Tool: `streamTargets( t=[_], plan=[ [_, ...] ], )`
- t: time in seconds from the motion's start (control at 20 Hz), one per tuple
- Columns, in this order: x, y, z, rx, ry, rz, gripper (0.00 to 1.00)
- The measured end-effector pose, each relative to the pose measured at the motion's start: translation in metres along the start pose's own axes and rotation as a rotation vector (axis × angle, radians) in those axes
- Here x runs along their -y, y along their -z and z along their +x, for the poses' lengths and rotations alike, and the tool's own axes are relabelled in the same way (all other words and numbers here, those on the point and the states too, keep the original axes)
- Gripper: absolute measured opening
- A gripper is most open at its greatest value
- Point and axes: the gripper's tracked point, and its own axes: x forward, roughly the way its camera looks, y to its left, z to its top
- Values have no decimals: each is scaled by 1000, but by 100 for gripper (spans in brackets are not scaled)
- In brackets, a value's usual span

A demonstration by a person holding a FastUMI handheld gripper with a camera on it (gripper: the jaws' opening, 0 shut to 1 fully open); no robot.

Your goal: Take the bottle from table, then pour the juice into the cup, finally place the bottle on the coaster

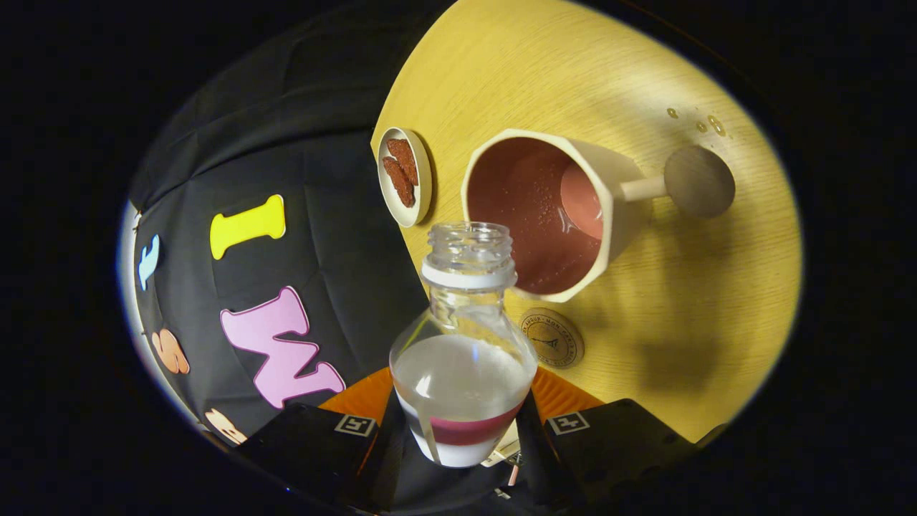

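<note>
A clear bottle [464, 344], uncapped, sits clamped between the two fingers [462, 430], which press on its lower body from both sides. It holds pale liquid and its open mouth points ahead toward a cream cup [548, 215] with a reddish inside. The cup stands on the wooden desk [688, 301], just beyond the bottle's neck. A round coaster [553, 338] lies beside the cup's rim. A small dish [405, 175] with dark red pieces rests at the desk's edge.
</note>
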Motion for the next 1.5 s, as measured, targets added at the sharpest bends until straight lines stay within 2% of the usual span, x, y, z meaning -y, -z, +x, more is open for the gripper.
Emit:
streamTargets(
  t=[0.45,1.5],
  plan=[
    [-11,10,1,-57,17,136,72],
    [-34,6,-7,-83,-60,415,72]
  ],
)
